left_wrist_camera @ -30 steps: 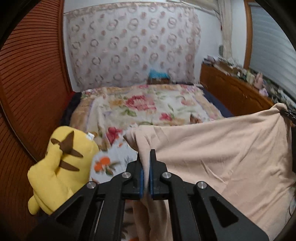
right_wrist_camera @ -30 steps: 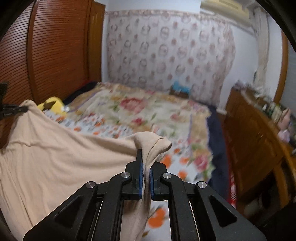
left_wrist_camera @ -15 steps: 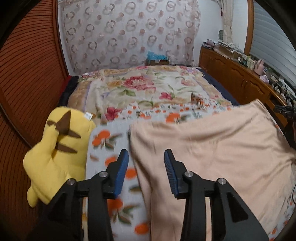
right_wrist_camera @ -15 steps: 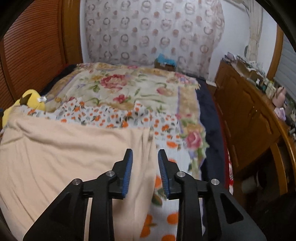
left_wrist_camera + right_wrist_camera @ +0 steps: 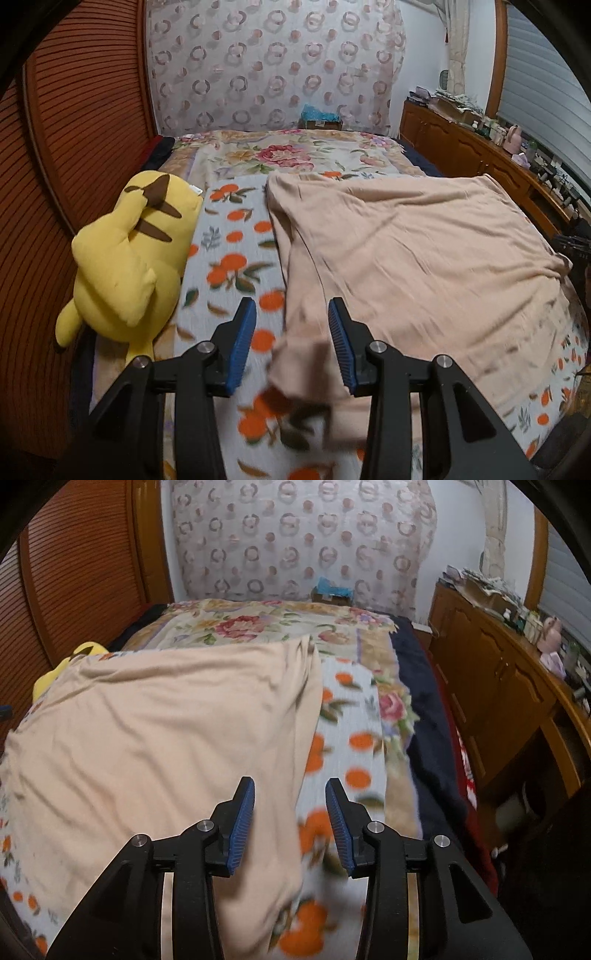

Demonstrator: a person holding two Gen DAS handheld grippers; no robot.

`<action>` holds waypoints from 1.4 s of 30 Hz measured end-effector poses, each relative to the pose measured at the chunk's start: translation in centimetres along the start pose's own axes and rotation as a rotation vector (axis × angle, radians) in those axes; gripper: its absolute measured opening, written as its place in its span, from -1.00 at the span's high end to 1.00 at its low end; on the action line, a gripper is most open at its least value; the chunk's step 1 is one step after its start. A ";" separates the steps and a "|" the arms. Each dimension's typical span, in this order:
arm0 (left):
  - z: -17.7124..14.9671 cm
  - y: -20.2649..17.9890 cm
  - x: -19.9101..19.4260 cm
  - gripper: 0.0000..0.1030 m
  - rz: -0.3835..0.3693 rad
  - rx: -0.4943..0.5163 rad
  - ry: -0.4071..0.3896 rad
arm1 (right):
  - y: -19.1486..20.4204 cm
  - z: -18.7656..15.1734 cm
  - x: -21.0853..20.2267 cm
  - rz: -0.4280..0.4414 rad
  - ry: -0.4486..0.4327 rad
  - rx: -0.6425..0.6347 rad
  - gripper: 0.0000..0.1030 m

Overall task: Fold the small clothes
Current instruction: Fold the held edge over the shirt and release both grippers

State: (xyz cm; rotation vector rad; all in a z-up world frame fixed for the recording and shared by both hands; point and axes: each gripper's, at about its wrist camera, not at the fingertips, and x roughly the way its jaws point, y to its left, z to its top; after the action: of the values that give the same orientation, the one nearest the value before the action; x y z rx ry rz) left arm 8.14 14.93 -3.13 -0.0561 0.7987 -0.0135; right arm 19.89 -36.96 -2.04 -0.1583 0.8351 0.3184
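orange-print bedspread (image 5: 229,266); soft peach garment (image 5: 406,251) spread flat, wrinkled; left gripper (image 5: 291,339) and right gripper (image 5: 290,818) jaws released.

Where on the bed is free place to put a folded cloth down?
One strip of orange-print sheet lies between yellow plush and peach garment; another runs right of it. The garment covers the middle.

Garment (image 5: 417,258): one piece of plain peach-beige fabric, spread nearly flat on an orange-print sheet (image 5: 229,258) atop the bed. Surface lightly creased, with diagonal wrinkles. Far edge is laid roughly straight across the bed (image 5: 192,653). Left edge is folded under slightly; a small flap at the near left corner is blurred.
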 end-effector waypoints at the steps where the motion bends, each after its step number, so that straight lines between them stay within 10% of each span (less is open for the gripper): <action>1: -0.6 -0.2 -0.2 0.24 -0.002 0.000 0.003 | 0.1 -0.6 -0.3 0.001 -0.001 0.006 0.22; 23: -6.5 -2.9 0.3 0.25 -0.023 -0.022 0.074 | 2.2 -7.0 -2.2 -0.046 -0.021 0.066 0.22; 27: -6.6 -2.8 0.1 1.00 -0.043 -0.029 0.077 | 2.3 -7.1 -2.1 -0.044 -0.021 0.069 0.22; 42: -7.7 -1.9 -5.1 0.78 0.044 -0.023 0.002 | 2.4 -7.1 -2.2 -0.043 -0.022 0.073 0.22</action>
State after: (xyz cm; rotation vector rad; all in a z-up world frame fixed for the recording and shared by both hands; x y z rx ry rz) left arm -0.89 12.85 -4.72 -0.0607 0.8019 0.0372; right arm 12.72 -37.08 -5.16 -0.1043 0.8191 0.2491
